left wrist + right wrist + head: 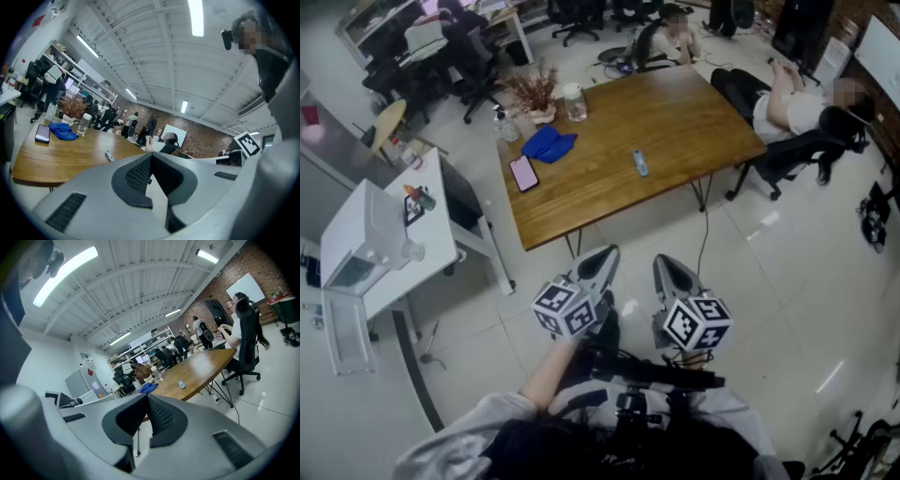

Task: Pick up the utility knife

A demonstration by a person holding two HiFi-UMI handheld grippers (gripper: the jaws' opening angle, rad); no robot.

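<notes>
We are holding both grippers out over the tiled floor, well short of the wooden table [675, 122]. The left gripper [602, 258] is showing its jaws closed tip to tip with nothing between them, and the right gripper [669, 267] is showing the same. The utility knife [640, 163] is lying on the table top, well apart from both grippers. A blue cloth [548, 144] and what looks like a phone [524, 173] are lying further left.

The left hand-held gripper [602, 255] and the right hand-held gripper [668, 265] are pale grey tapered shells with black meshed pads [138, 174] (dark ribbed strips on the flanks). Each bears a cube [567, 307] of black-and-white square markers. The sleeve [483, 422] is light grey.
</notes>
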